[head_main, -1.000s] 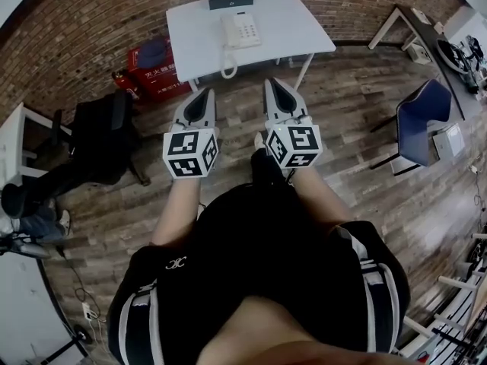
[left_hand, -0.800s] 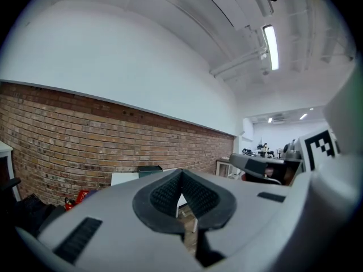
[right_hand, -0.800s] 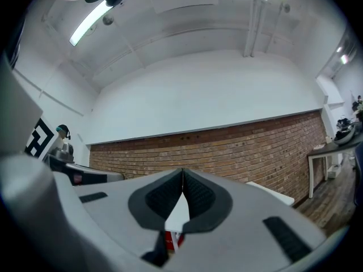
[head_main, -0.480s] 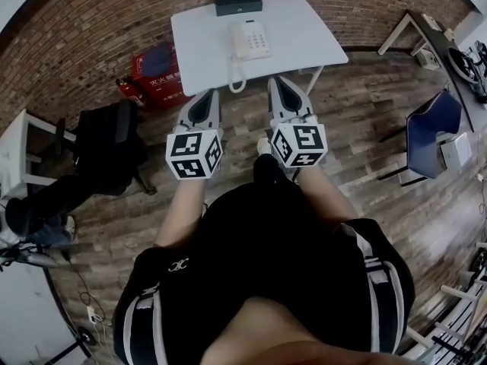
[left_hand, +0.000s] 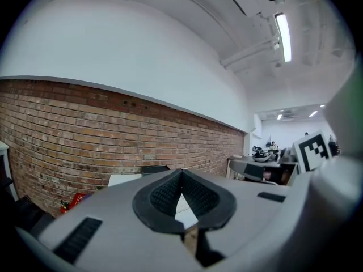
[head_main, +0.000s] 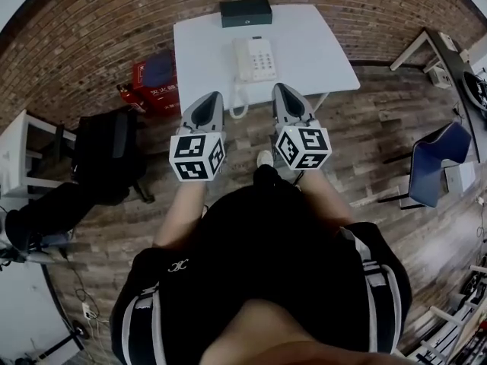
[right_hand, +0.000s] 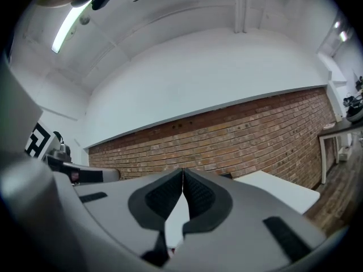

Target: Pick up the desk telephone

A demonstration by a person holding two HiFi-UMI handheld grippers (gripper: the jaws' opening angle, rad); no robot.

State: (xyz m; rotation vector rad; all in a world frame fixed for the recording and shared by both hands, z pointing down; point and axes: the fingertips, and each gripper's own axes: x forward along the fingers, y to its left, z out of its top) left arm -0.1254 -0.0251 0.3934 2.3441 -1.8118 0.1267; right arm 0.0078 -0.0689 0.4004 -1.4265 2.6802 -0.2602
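A white desk telephone [head_main: 255, 58] with its handset on the left and a coiled cord [head_main: 240, 103] hanging over the front edge sits on a white table [head_main: 319, 52]. My left gripper [head_main: 211, 97] and right gripper [head_main: 280, 90] are held side by side at the table's near edge, short of the phone. Both are shut with nothing in them. In the left gripper view the jaw tips [left_hand: 181, 171] meet; in the right gripper view the tips [right_hand: 182, 171] meet too. The phone does not show in either gripper view.
A black box [head_main: 245, 11] lies at the table's far edge by the brick wall [head_main: 91, 29]. Red boxes [head_main: 156, 82] stand left of the table, a black bag [head_main: 106, 154] and a blue chair [head_main: 437, 162] on the wooden floor at the sides.
Both grippers, still shut, have moved forward toward the table; their tips now reach its near edge, and the table and telephone sit lower and closer in the head view.
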